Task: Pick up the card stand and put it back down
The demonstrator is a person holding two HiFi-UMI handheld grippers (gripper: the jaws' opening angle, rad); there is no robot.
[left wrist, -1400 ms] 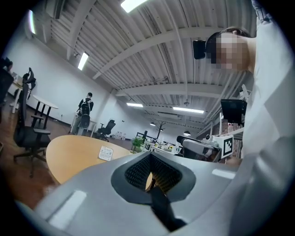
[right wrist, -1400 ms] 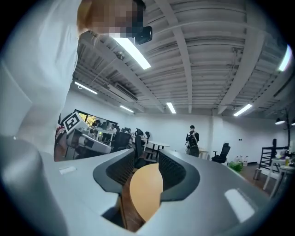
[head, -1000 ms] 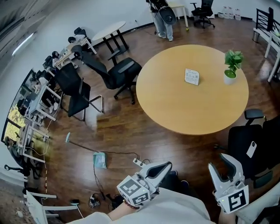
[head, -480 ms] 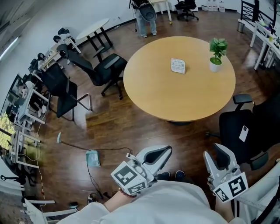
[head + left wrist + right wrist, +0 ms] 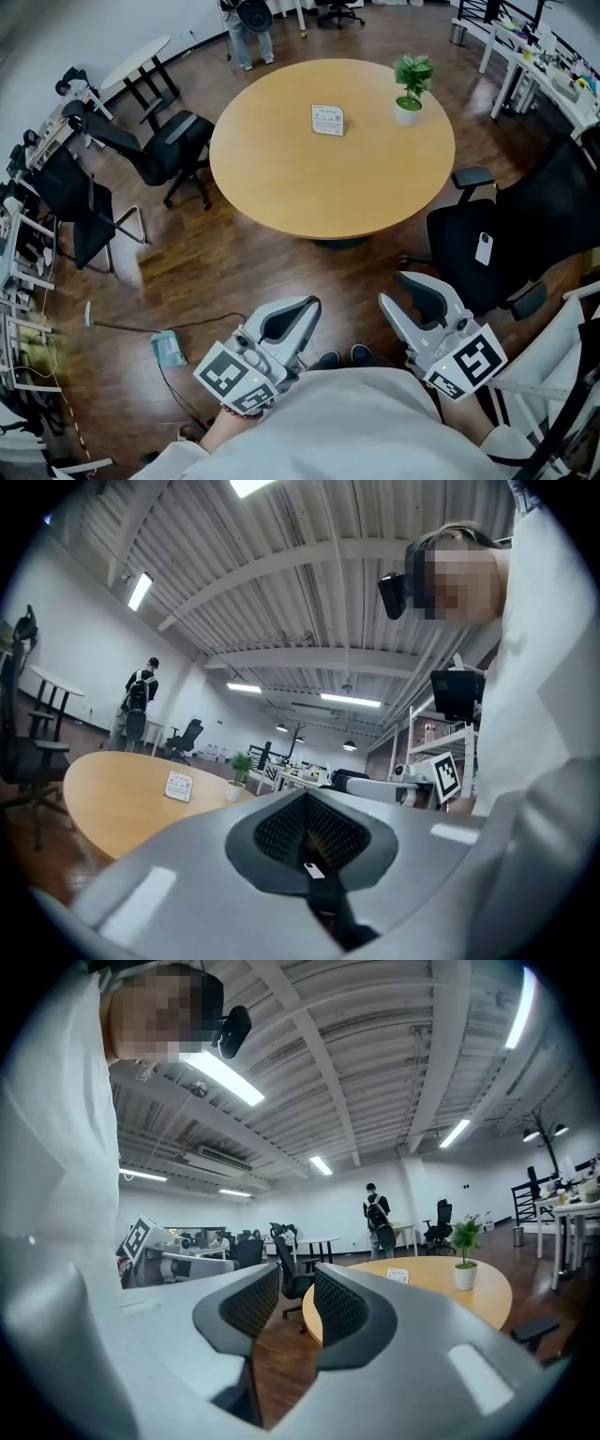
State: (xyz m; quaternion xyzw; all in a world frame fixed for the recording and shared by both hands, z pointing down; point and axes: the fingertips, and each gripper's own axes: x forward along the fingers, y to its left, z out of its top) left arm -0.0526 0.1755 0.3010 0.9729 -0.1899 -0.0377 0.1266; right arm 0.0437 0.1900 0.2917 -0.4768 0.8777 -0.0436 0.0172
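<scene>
The right gripper [image 5: 419,298] has its jaws part open and closing, with nothing between them but a view of the floor beyond. The left gripper [image 5: 287,321] has its jaws pressed together and is empty. Both are held low, close to the holder's body.

Over the last 1 second the head view has swung. The round table [image 5: 281,178] sat in the upper right and now sits near the top centre, more squarely ahead of the 2 grippers. Both grippers also show higher in the view than before, and the right jaws have narrowed. This looks like the approach: the holder is turning to face the table, and no reach has begun.

The card stand [image 5: 327,119] stands upright on the far half of the table, well apart from both grippers and untouched. Its place relative to the potted plant [image 5: 411,86] to its right is as before. The pick-up is still wholly ahead, and the right jaws would probably need to widen again before they can take the stand.

The tabletop is bare pale wood apart from those 2 things. A black chair [image 5: 469,246] with a phone [image 5: 483,248] on its seat stands at the table's near right, and another chair [image 5: 173,141] at its left. The floor [image 5: 234,272] is dark wood, with a cable [image 5: 187,323] trailing across it. A person [image 5: 246,23] stands beyond the table's far side.
</scene>
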